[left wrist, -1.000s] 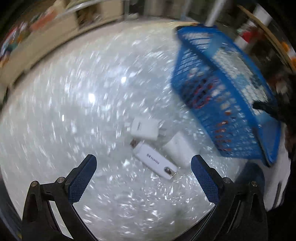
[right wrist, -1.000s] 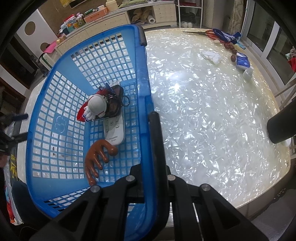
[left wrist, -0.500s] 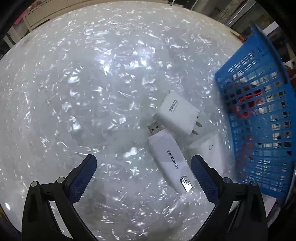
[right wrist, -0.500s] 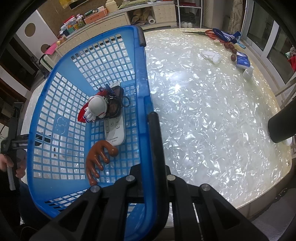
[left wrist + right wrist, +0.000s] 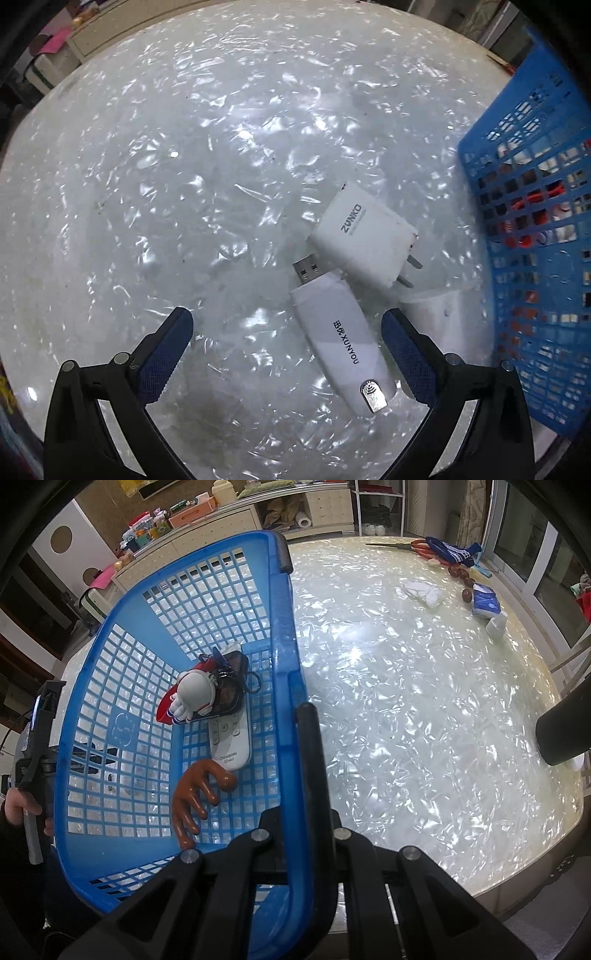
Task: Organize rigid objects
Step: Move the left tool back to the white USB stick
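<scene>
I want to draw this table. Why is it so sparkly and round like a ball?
Left wrist view: lamp glare glints off the pearly table, and the wide lens bulges it; the USB stick stays sharp. Right wrist view: the same glare, brightest beside the blue basket, whose rim bends.

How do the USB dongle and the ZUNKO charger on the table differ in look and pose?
The USB dongle is long and slim; the ZUNKO charger is squat and blocky. The dongle ends in a metal USB plug, the charger in two flat prongs. The dongle lies between the open fingers of the left gripper; the charger lies beyond them. Both are white and rest flat on the table beside the blue basket.
</scene>
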A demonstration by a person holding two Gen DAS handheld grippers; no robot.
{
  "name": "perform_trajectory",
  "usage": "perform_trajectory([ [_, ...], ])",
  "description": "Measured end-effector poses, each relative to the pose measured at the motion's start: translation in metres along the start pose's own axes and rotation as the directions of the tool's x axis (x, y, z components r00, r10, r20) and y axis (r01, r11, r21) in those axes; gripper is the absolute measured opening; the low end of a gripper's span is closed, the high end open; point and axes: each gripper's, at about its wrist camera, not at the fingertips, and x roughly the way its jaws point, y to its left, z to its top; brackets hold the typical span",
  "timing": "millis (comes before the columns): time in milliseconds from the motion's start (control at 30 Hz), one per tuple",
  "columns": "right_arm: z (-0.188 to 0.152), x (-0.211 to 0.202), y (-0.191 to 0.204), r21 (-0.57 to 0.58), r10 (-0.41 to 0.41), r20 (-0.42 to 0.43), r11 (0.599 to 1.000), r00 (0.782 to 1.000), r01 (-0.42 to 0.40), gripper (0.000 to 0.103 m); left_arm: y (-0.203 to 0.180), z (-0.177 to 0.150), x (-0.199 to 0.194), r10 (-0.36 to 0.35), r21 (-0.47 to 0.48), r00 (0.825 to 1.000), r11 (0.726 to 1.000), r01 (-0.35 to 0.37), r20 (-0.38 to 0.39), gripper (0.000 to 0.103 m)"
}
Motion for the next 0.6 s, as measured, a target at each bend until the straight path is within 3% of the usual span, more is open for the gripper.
perform_trajectory([
  [200,0.0,0.0,-0.001,0.0,0.002,0.001,1.0,1.0,-0.002,0.006,-0.012,-0.006,0.0,0.023,-0.074,1.0,0.997,-0.023,-0.011,0.101],
  [300,0.0,0.0,-0.001,0.0,0.002,0.001,1.0,1.0,-0.002,0.006,-0.013,-0.018,-0.001,0.018,-0.07,1.0,0.997,-0.019,-0.011,0.093],
  [433,0.0,0.0,-0.001,0.002,0.004,0.002,1.0,1.0,-0.004,0.006,-0.011,-0.032,-0.007,0.021,-0.089,1.0,0.996,-0.021,-0.003,0.078],
  [500,0.0,0.0,-0.001,0.004,0.006,0.003,1.0,1.0,-0.006,0.006,-0.001,-0.036,-0.011,0.016,-0.082,1.0,0.996,-0.016,0.005,0.063],
  [567,0.0,0.0,-0.001,0.004,0.006,0.003,1.0,1.0,-0.006,0.006,0.002,-0.039,-0.015,0.006,-0.078,1.0,0.997,-0.006,0.002,0.037],
  [600,0.0,0.0,-0.002,0.003,0.005,0.003,1.0,1.0,-0.005,0.006,0.003,-0.041,-0.016,-0.002,-0.076,1.0,0.997,0.001,-0.005,0.036],
])
